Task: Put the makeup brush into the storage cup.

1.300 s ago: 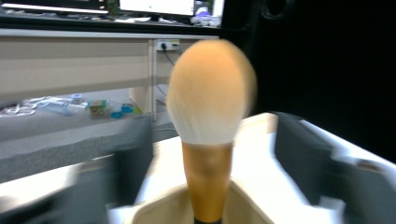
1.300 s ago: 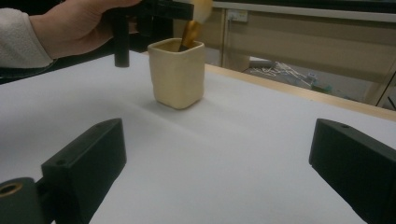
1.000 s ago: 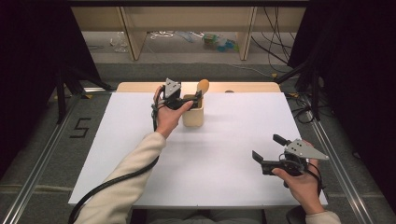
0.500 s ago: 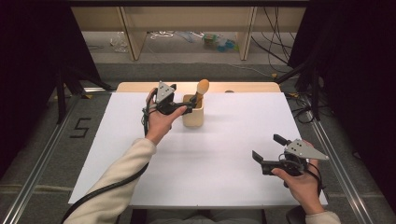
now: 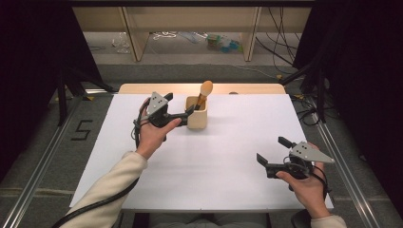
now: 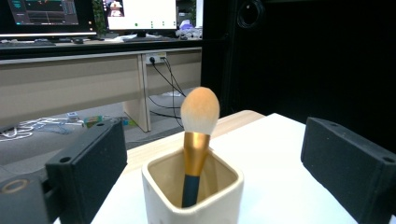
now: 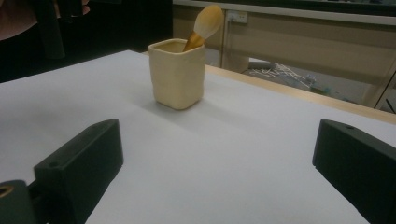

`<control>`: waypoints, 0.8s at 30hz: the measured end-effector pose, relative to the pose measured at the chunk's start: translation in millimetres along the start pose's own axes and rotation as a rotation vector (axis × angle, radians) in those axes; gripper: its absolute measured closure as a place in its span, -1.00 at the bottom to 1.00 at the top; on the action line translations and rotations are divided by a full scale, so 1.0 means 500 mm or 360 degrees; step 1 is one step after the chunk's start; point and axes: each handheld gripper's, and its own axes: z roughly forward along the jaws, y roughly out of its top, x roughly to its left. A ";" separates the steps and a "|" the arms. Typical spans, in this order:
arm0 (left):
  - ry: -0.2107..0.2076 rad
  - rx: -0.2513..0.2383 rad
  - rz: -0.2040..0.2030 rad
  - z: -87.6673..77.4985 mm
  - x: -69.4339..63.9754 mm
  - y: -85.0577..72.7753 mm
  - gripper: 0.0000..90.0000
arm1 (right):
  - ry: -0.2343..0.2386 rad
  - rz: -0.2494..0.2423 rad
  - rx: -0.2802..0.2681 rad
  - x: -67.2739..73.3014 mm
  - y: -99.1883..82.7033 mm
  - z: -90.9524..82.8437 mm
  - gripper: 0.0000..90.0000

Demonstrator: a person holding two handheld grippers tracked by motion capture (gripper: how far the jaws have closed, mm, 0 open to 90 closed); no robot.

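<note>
A cream square cup point(image 5: 196, 119) stands at the back middle of the white table, with a makeup brush point(image 5: 206, 88) upright in it, its peach head up and its handle leaning right. My left gripper point(image 5: 179, 105) hovers just left of the cup, open, its jaws pointing at it. In the left gripper view the cup point(image 6: 191, 198) and brush point(image 6: 200, 108) sit close ahead, between the wide-apart jaws of my left gripper point(image 6: 212, 154), which touch neither. My right gripper point(image 5: 274, 150) rests open and empty at the front right. Its view shows the cup point(image 7: 177, 74) and brush point(image 7: 208, 21) farther off.
The white sheet point(image 5: 228, 161) covers the table, and a wooden strip point(image 5: 256, 89) shows along its back edge. Metal rails point(image 5: 38, 175) run down both sides. Beyond the table are desk legs and floor cables point(image 5: 166, 35). Monitors point(image 6: 140, 14) stand on a desk in the left gripper view.
My left gripper has drawn back from over the cup, moving left and toward the person. The brush stays in the cup. The right gripper has not moved.
</note>
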 end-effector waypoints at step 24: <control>0.0011 -0.0029 -0.0021 -0.174 -0.001 -0.023 -0.85 | -0.0018 -0.0014 0.0009 0.001 0.001 -0.001 -0.94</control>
